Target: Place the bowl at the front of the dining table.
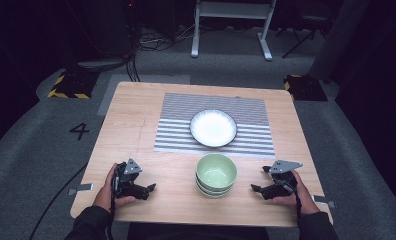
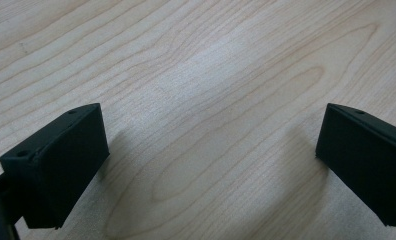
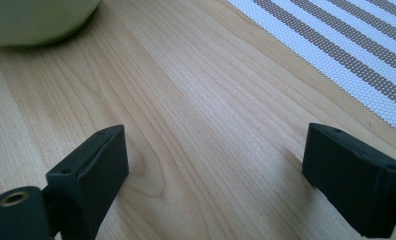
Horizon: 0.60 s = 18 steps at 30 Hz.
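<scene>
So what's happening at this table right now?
A person sits at a wooden table with a two-jaw gripper in each hand. The left gripper and the right gripper both rest low near the table's near edge, jaws open and holding nothing. Between them stands a stack of green bowls. Behind it, a white plate with a dark rim lies on a striped placemat. Nothing is being touched yet.

light: table (image 1: 136, 115) bright, surroundings dark | shadows: soft, beneath fingers (image 2: 56, 165) | focus: gripper views slightly soft
</scene>
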Tool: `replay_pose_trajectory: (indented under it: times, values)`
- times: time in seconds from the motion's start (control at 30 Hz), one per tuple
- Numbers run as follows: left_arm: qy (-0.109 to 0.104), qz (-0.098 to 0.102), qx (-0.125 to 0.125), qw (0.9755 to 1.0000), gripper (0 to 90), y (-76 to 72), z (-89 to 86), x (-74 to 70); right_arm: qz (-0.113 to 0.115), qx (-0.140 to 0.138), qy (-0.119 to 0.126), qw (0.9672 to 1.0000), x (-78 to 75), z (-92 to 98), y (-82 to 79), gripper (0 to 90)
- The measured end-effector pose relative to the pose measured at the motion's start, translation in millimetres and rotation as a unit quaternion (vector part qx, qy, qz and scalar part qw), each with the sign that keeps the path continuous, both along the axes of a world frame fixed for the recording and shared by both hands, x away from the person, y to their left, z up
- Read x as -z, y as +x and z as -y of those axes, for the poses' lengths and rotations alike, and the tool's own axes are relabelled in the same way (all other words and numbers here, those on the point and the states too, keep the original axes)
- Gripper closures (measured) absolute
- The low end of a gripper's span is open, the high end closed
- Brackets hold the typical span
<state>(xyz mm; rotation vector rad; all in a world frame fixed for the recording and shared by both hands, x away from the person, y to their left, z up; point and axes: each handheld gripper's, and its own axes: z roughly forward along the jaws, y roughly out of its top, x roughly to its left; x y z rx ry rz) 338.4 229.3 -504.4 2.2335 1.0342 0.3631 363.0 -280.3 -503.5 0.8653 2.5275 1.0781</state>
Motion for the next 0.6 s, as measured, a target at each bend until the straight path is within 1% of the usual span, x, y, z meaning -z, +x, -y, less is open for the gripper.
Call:
replay_pose_trajectory:
  times: [0.17, 0.27, 0.37, 0.43, 0.5, 0.53, 0.6]
  values:
    - [0.000, 0.000, -0.001, 1.0000, 0.3, -0.1, 0.0, 0.0, -0.004, -0.001, 0.000, 1.0000, -0.8, 0.1, -0.1, 12.0]
    - [0.000, 0.000, 0.000, 1.0000, 0.3, -0.1, 0.0, 0.0, -0.005, -0.001, 0.001, 1.0000, -1.7, -0.1, -0.8, 15.2]
    - [0.000, 0.000, -0.001, 1.0000, 0.3, -0.1, 0.0, 0.0, -0.009, -0.004, 0.002, 0.9999, -2.7, -0.5, -1.2, 15.8]
    - [0.000, 0.000, 0.000, 1.0000, 0.4, -0.1, 0.0, 0.0, -0.002, -0.005, 0.001, 1.0000, -5.7, -2.5, -2.7, 15.9]
    - [0.000, 0.000, 0.000, 1.0000, 0.4, -0.1, 0.0, 0.0, 0.001, -0.012, 0.010, 0.9999, -10.3, -3.8, -4.7, 16.6]
    - [0.000, 0.000, -0.001, 1.0000, 0.4, -0.1, 0.0, 0.0, 0.007, -0.014, 0.015, 0.9998, -13.0, -4.7, -5.9, 16.5]
    - [0.000, -0.001, -0.001, 1.0000, 0.4, -0.2, 0.1, 0.0, 0.011, -0.019, 0.020, 0.9995, -18.0, -7.1, -7.8, 16.6]
